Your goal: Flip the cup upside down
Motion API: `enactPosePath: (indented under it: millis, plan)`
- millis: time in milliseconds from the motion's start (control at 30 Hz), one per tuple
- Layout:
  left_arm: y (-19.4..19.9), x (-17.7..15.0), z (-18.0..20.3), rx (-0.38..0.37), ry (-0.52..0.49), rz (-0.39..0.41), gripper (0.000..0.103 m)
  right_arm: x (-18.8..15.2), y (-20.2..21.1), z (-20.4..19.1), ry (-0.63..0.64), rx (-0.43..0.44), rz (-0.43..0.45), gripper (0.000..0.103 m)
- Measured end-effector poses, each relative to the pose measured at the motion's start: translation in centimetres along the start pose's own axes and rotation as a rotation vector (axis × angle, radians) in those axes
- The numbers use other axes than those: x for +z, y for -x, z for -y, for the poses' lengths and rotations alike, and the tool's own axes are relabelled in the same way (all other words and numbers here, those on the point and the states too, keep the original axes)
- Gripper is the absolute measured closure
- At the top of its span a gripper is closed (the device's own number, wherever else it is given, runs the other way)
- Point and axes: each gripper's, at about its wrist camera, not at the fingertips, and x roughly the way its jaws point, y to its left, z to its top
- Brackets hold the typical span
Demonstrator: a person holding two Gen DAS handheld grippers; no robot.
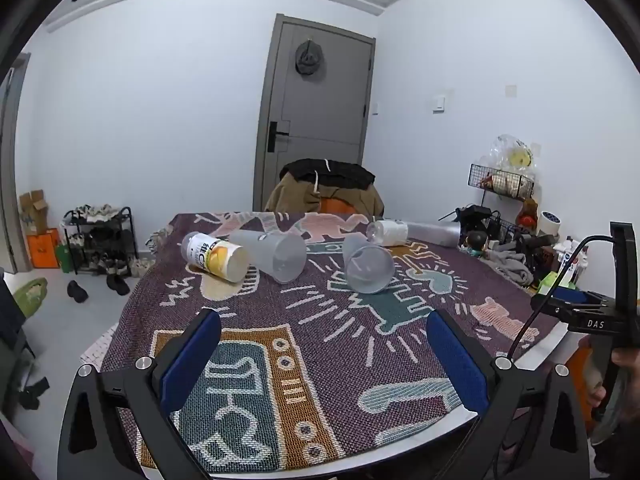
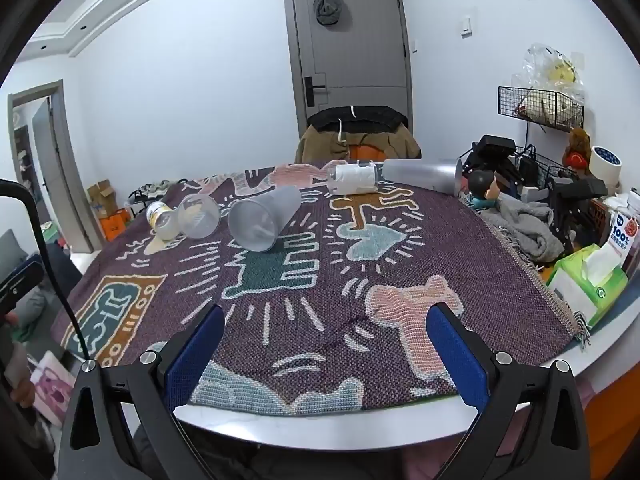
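A round tabletop [image 2: 360, 432] is covered by a purple woven cloth [image 1: 360, 360] patterned with cartoon figures. Five cups lie on their sides across its far half. At the left is a cup with a yellow and white label [image 1: 216, 256], its mouth facing the viewer. Just beside it on the right lies a frosted cup [image 1: 276, 254], and near that a second frosted cup [image 1: 366, 262], both with open mouths turned toward the near edge. Farther back are a clear cup with white paper inside [image 1: 388, 232] and, mouth pointing right, a long grey frosted cup [image 1: 434, 232].

The left gripper [image 1: 322, 356] hovers over the near part of the cloth, its blue-padded jaws spread wide with nothing between them. The right gripper [image 2: 324, 350] hangs low over the near edge, jaws likewise wide and empty. Both are well apart from the cups.

Behind the tabletop stands a chair draped with jackets [image 2: 356, 136] before a grey door [image 2: 348, 40]. A green tissue pack [image 2: 588, 284] sits at the right edge.
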Motion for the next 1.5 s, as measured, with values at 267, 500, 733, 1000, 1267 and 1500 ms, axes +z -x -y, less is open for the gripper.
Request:
enactPosePath:
  millis: [267,500,733,1000,1267,1500]
  plan:
    - [0.6,0.5,0.8,0.001,-0.032,0.009,0.0,0.0,0.0,0.1,-0.007,0.005,-0.003,0.001]
    - [0.4,0.1,0.3,0.001,-0.024,0.028,0.0,0.1,0.2,0.3,-0.001,0.001,0.002,0.001]
    - [0.4,0.0,0.4,0.009,-0.035,0.033,0.0,0.1,0.1,0.3,-0.003,0.002,0.002,0.001]
    - [0.3,-0.1,0.4,0.01,-0.033,0.041,0.0,0.1,0.1,0.2,-0.002,0.0,0.003,0.001]
    - [0.3,-0.1,0.1,0.008,-0.026,0.041,0.0,-0.1,-0.1,0.3,-0.004,-0.003,-0.003,0.001]
    - [0.4,-0.3,-0.1,0.008,-0.027,0.045,0.0,-0.1,-0.1,0.5,0.001,-0.007,-0.004,0.001]
